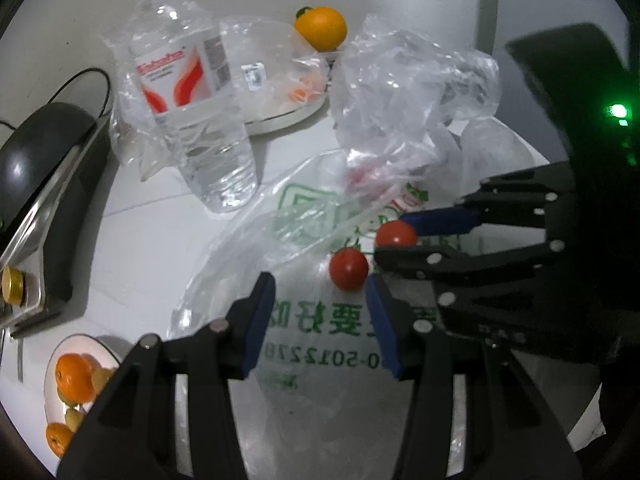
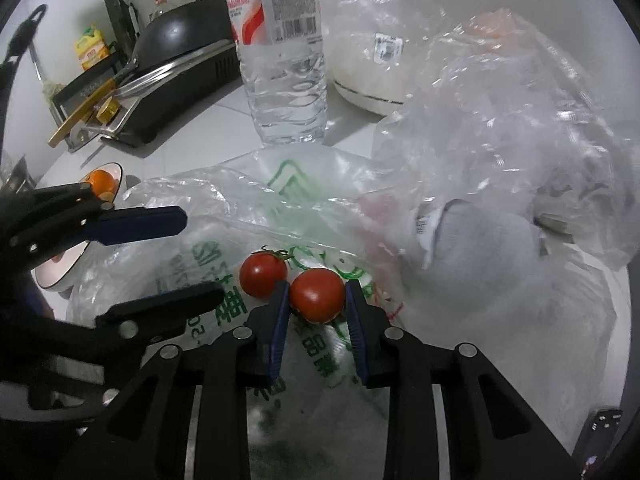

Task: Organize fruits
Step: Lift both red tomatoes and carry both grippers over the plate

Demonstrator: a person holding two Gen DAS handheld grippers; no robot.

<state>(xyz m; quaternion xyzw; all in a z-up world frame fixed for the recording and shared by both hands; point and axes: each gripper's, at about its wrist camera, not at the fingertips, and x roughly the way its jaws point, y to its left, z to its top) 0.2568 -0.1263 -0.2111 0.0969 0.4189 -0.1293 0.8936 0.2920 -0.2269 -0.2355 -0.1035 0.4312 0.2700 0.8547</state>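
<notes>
Two red cherry tomatoes lie on a green-printed plastic bag (image 2: 224,312). My right gripper (image 2: 318,286) is shut on the right tomato (image 2: 317,295), with its blue pads pressing both sides. The other tomato (image 2: 263,274), which has a green stem, sits free just to its left. In the left wrist view the held tomato (image 1: 396,234) shows between the right gripper's fingers (image 1: 440,220). The free tomato (image 1: 348,269) lies just ahead of my left gripper (image 1: 320,280), close to its right fingertip. That gripper is open with only the bag between its fingers.
A water bottle (image 1: 192,100) stands behind the bag. Crumpled clear bags (image 1: 412,92) pile up at the right. An orange (image 1: 320,28) sits on a far plate. A plate with oranges (image 1: 76,380) is near left, beside a black cooker (image 1: 36,184).
</notes>
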